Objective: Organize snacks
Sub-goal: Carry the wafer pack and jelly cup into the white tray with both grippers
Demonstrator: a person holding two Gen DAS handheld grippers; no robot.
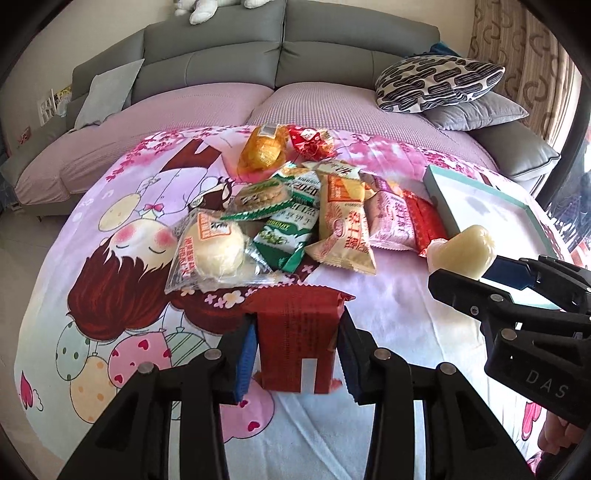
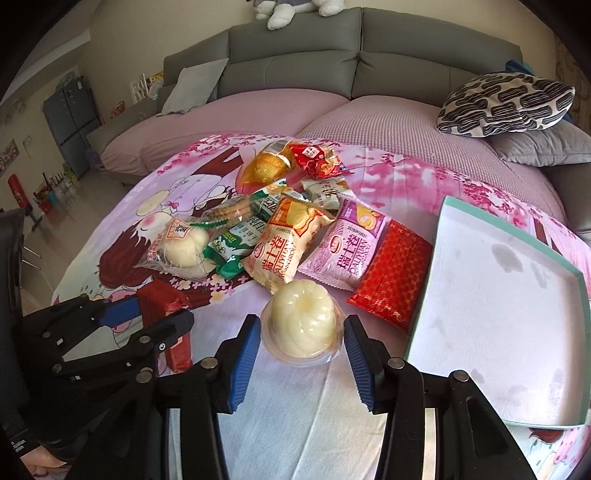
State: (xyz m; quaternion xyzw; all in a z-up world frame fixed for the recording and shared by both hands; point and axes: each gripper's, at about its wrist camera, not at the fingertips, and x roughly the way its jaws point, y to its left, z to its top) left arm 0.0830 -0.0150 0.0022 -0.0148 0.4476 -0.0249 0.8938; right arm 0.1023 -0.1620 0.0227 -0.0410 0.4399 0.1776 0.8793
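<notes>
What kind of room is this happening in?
Most likely a home living room: a grey sofa with a patterned cushion, a plush toy on its backrest, and a fridge further off.

plush toy cropped, tray corner cut off

The right gripper bears "DAS"; the pink snack pack reads "DALIYUAN".

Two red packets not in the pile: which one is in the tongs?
The dark red packet, gripped between the left tongs. The other, the patterned red packet, lies flat on the blanket beside the tray.
</notes>
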